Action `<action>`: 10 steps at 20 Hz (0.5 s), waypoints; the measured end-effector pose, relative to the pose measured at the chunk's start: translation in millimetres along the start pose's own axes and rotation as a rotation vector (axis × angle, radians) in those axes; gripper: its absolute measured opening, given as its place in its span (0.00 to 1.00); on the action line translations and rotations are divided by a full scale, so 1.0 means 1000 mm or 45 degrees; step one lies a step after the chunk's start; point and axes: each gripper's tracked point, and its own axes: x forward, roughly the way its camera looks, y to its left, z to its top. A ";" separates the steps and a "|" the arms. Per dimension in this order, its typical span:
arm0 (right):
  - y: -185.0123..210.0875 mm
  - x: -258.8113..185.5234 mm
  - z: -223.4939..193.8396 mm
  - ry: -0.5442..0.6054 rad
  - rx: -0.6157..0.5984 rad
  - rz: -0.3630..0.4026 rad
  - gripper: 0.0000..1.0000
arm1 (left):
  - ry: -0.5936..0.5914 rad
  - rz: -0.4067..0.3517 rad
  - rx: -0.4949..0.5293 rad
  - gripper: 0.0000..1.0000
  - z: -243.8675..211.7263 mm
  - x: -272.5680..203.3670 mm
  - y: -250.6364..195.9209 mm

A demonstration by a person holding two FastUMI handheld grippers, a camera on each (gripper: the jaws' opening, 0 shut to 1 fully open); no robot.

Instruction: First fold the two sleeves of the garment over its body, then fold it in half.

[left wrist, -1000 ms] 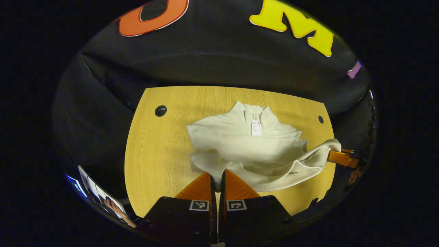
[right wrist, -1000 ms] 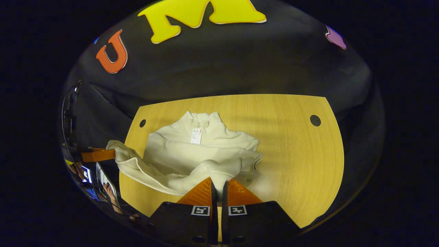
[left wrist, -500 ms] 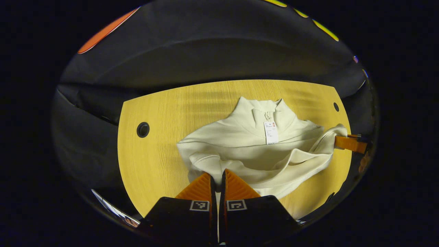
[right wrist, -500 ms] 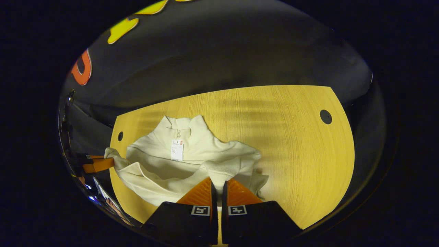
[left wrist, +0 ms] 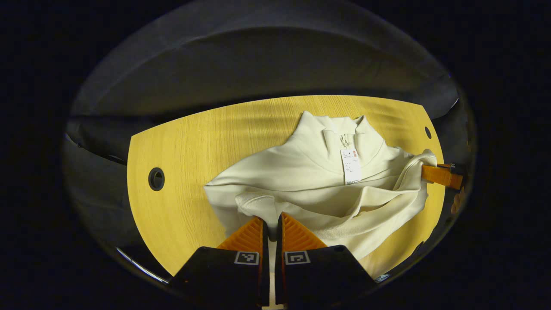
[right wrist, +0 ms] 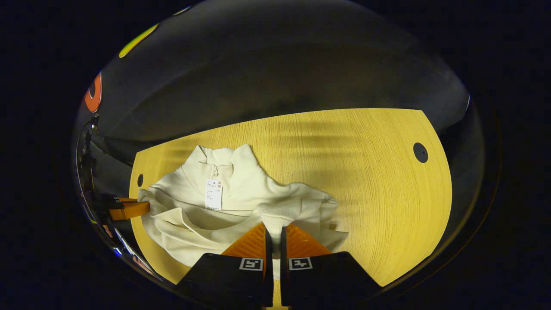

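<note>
Both my tongs, left (left wrist: 271,224) and right (right wrist: 275,229), pinch the hem of the garment (left wrist: 310,181) at frame centre on the table (left wrist: 181,146), hem lifted collarward, so I judge the half-fold underway, unfinished.

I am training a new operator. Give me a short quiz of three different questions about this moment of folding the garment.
1. True or false: the garment hangs fully clear of the table.
2. Multiple choice: the white tag sits (a) just below the collar, (b) on the hem, (c) on the bare table.
3. Fill in: the left gripper and the right gripper each have their jaws closed on a fold of ____.

Key:
1. False; most of it lies on the wood.
2. a
3. the garment's fabric
</note>
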 end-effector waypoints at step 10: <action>0.019 -0.046 0.038 -0.242 -0.143 -0.004 0.52 | -0.166 0.034 -0.013 0.99 0.020 -0.030 -0.001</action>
